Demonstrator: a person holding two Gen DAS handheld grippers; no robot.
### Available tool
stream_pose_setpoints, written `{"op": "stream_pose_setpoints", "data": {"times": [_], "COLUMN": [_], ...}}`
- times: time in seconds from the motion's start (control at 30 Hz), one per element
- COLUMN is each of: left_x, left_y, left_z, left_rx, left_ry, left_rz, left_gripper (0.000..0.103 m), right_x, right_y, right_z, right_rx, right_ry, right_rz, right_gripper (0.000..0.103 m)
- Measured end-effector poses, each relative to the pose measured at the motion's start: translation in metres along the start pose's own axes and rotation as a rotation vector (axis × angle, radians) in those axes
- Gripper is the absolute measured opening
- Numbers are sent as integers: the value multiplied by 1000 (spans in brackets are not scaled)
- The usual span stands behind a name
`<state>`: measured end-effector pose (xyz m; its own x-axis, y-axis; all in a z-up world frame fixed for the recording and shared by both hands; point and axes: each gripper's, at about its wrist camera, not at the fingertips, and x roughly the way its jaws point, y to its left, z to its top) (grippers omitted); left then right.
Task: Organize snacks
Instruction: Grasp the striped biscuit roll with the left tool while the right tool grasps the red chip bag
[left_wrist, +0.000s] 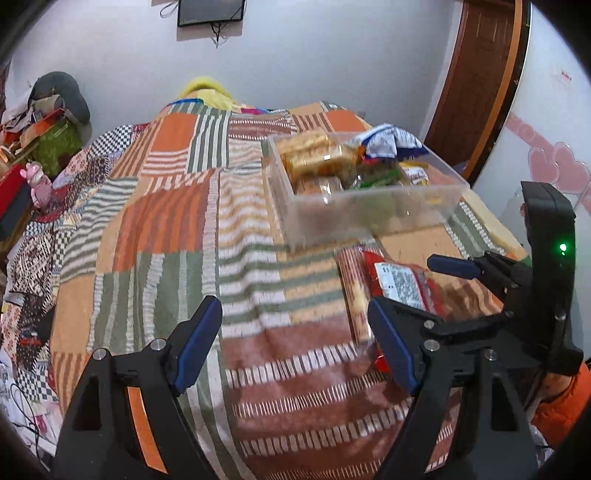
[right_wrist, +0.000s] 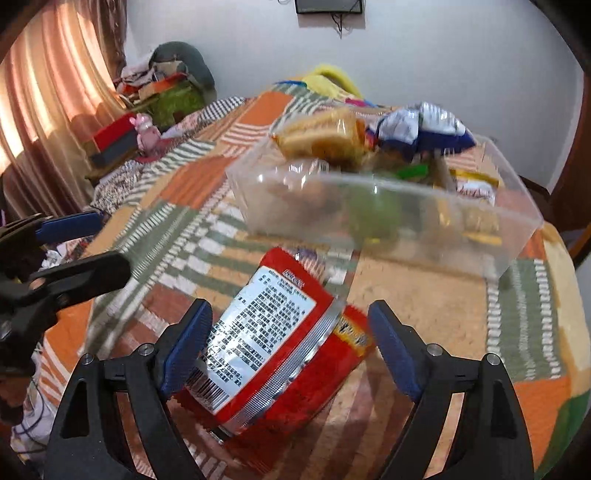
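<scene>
Patchwork bedspread (right_wrist: 207, 236) lies under everything; ahead of both tongs sits the clear bin (right_wrist: 388, 218), already piled with snacks. Between the wide-spread fingers of the right gripper (right_wrist: 290, 350) lies the red snack packet (right_wrist: 273, 354) — ungrasped, I judge. Next: close, lift, carry forward — the left gripper (left_wrist: 295, 347) hangs wide, empty.

Red packet (right_wrist: 280, 354) — orange-green striped patchwork cloth (left_wrist: 166, 221)

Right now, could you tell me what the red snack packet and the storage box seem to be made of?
Red snack packet: probably glossy foil-plastic film, given its shiny crimped silver seam.
Storage box: apparently clear, smooth rigid plastic; the snacks show through its walls, which carry glints.
</scene>
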<state>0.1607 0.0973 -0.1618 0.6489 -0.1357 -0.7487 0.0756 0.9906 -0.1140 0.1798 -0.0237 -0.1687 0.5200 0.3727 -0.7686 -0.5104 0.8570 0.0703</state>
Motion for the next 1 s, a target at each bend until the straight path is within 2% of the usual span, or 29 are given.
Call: {"op": "stream_pose_setpoints", "data": {"times": [0.2, 0.3, 0.43, 0.7, 0.83, 0.9, 1.0], "left_x": [13, 19, 28, 54, 69, 75, 84], "left_y": [-5, -10, -22, -45, -53, -55, -58], "left_z": [-12, -15, -14, -9, -9, -9, -8], "left_rx": [-6, -14, -6, 14, 40, 43, 46], "left_ry": [38, 53, 68, 104, 115, 117, 130], "left_rz": [-15, -35, -65, -88, -58, -50, -49], "left_gripper": [82, 82, 82, 81, 81, 78, 69], "right_x": [-12, -22, -31, -32, -28, -29, -36], "right_y": [-13, -24, -40, -54, -50, -50, -55], "right_z": [-16, -24, -35, -44, -46, -47, -53], "right_rx": [-35, -37, -13, 53, 51, 60, 65], "right_ry": [28, 26, 30, 37, 25, 9, -8], "right_rz": [-62, -121, -155, -66, -48, -44, -40], "right_gripper": [84, 84, 85, 84, 64, 62, 62]}}
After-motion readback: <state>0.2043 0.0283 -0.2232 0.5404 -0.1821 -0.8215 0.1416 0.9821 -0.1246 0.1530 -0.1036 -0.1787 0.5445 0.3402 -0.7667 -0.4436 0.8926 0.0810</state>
